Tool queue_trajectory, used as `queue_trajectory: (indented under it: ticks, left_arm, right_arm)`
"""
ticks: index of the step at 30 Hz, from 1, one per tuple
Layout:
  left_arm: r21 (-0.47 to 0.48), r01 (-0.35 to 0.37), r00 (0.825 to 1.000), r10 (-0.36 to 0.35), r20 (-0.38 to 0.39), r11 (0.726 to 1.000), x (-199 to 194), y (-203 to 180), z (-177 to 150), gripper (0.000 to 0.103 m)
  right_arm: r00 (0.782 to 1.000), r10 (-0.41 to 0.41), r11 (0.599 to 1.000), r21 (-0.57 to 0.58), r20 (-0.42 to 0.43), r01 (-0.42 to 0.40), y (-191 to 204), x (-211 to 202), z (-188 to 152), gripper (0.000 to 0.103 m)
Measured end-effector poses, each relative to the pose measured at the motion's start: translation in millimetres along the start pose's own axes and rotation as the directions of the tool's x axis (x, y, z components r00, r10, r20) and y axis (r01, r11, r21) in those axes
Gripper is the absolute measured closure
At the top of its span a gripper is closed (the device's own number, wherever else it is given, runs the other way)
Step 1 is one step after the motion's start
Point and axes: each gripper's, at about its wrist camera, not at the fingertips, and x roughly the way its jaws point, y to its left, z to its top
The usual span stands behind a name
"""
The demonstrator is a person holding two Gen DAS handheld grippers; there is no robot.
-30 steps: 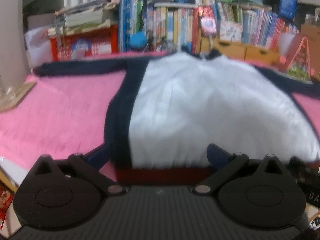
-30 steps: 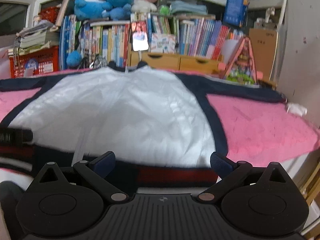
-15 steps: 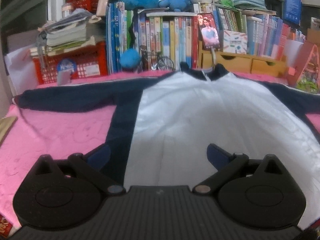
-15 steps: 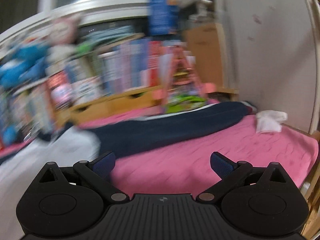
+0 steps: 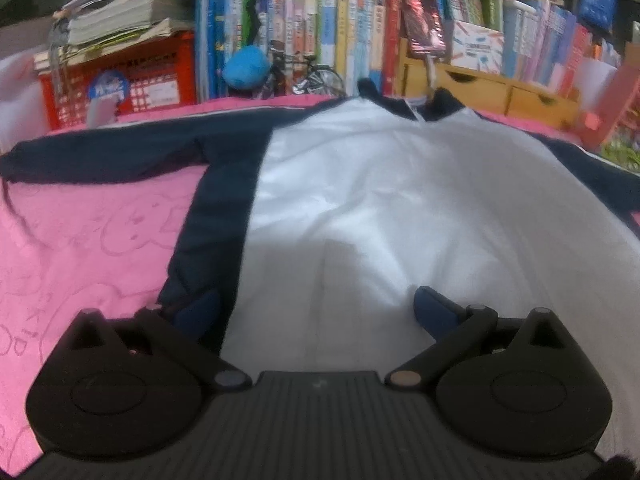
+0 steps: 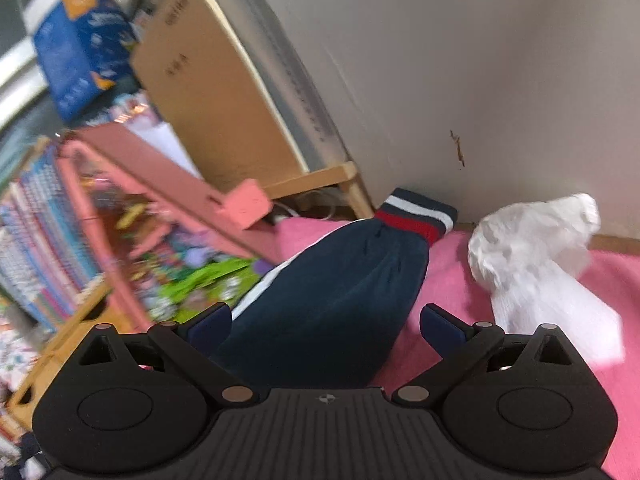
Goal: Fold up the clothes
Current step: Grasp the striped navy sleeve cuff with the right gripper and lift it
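Jacket (image 5: pixel 384 200) spread flat on pink blanket (image 5: pixel 88 240)

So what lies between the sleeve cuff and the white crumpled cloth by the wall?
Right wrist view: only a narrow strip of bare pink blanket separates the striped cuff from the white cloth; nothing else lies there.

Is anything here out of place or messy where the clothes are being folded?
A crumpled white wad, perhaps tissue or a bag, lies on the pink blanket by the wall, just beside the jacket's sleeve cuff. The jacket itself lies flat, sleeves spread.
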Motion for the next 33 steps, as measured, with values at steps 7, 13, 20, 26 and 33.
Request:
queue_trajectory:
  ticks: [7,13,20,26,33]
  left_arm:
    - [-0.001,-0.005,1.000,0.005,0.000,1.000,2.1,0.1,1.3,0.000]
    - [-0.002,-0.006,1.000,0.006,0.000,1.000,2.3,0.0,2.0,0.000]
    - [-0.008,-0.005,1.000,0.005,0.004,1.000,1.9,1.2,1.2,0.000]
    - [-0.024,0.002,1.000,-0.002,0.012,1.000,1.6,3.0,1.3,0.000]
    - [-0.059,0.033,0.999,-0.031,0.031,0.998,-0.7,9.7,-0.9,0.000]
  right_arm:
    - [0.995,-0.102,0.993,-0.057,-0.008,0.101,7.2,48.8,5.7,0.003]
    - [0.992,-0.124,0.987,-0.104,-0.022,0.121,18.1,56.9,7.1,0.082]
    - [0.996,0.094,0.991,-0.098,0.011,-0.092,50.4,3.1,8.2,0.095]
    - [0.927,0.376,0.891,-0.276,0.008,-0.360,148.7,-77.3,-20.6,0.096]
    - [0.710,0.613,0.416,-0.623,-0.346,-0.662,329.9,-156.4,-178.3,0.094]
